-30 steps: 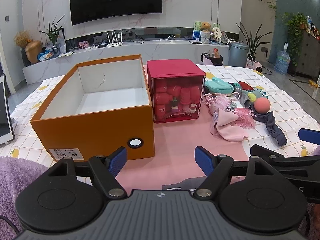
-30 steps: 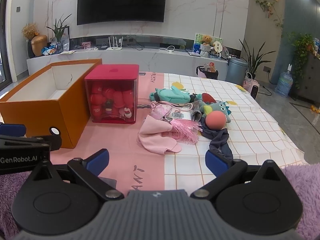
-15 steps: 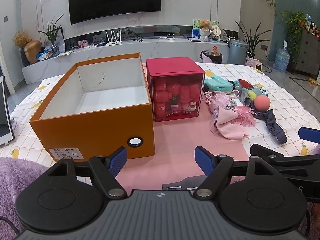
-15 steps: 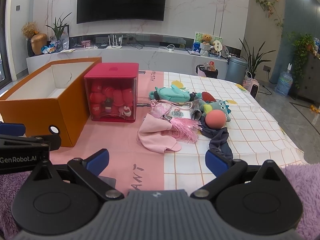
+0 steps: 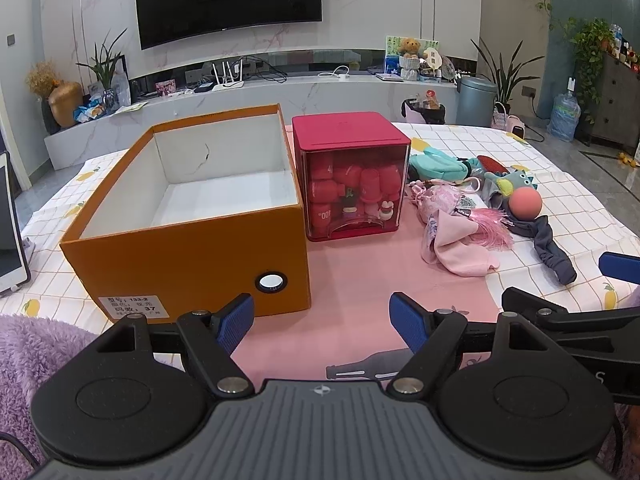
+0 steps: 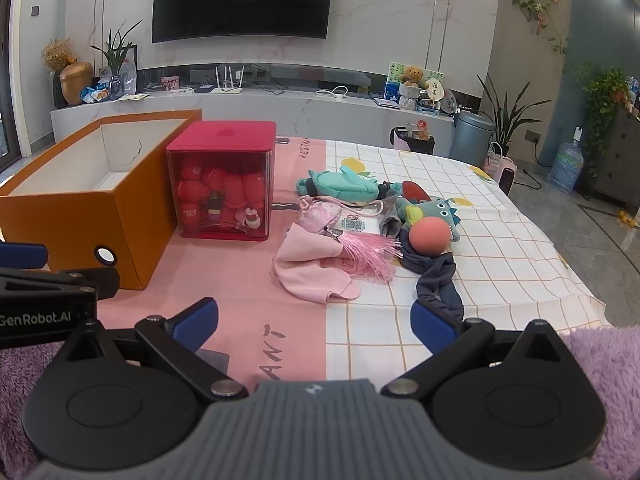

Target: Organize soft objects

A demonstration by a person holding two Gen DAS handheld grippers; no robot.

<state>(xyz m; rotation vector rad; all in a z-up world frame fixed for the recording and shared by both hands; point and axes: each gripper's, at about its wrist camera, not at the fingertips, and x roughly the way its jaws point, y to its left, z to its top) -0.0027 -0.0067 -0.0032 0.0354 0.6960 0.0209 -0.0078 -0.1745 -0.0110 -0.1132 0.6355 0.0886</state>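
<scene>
Both grippers hover low at the near edge of a cloth-covered table (image 6: 480, 240), jaws spread wide, holding and touching nothing. The left gripper (image 5: 321, 322) points at bare pink cloth near the box; the right gripper (image 6: 314, 326) faces the pile.

Far left stands a large orange cardboard box (image 5: 192, 248), open-topped, its white interior empty. Just right of it sits a red-lidded clear bin (image 5: 352, 184) packed with red items. Further right, well apart from the box, lies a loose pile of soft things: a teal pouch (image 6: 344, 186), a pink cloth (image 6: 312, 276), a dark grey band (image 6: 436, 280), a dinosaur plush (image 6: 428, 210), a pink tassel (image 6: 368, 254) and a coral ball (image 6: 429, 236).

Sorting appears not yet begun; everything remains to be moved.
</scene>
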